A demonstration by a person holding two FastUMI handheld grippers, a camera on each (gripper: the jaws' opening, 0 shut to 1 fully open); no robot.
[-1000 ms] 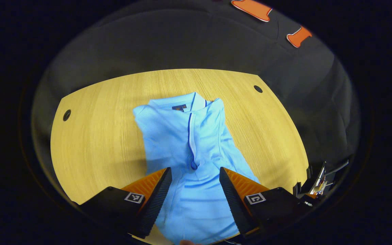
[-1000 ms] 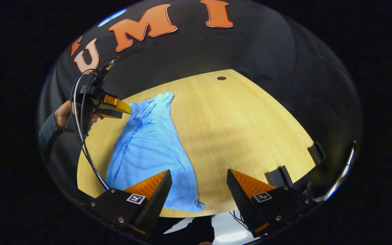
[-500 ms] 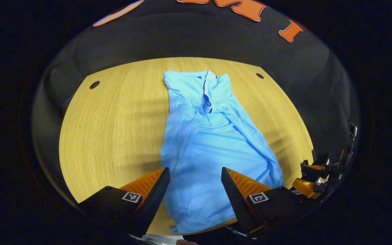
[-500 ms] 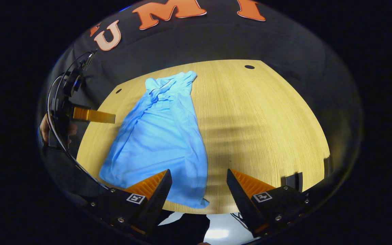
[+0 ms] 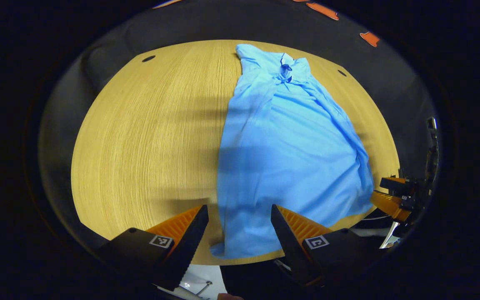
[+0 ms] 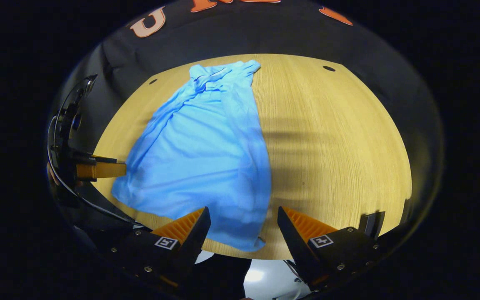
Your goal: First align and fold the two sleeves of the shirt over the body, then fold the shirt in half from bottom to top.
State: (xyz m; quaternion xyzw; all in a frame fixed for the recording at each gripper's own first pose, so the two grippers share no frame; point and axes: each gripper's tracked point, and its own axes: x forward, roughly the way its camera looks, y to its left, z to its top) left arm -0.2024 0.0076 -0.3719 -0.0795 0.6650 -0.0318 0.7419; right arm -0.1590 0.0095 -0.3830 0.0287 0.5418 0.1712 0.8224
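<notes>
Both tools have drawn back toward the near edge of the counter (image 5: pixel 140 137) since a second ago, so the whole shirt (image 5: pixel 290 154) now shows. It lies flat on the wooden counter, collar at the far end, hem at the near edge, sleeves folded in over the body. The left tool (image 5: pixel 239 225) hangs released above the hem's left corner. The right tool (image 6: pixel 243 227) hangs released above the hem's right corner, gripping nothing.
</notes>
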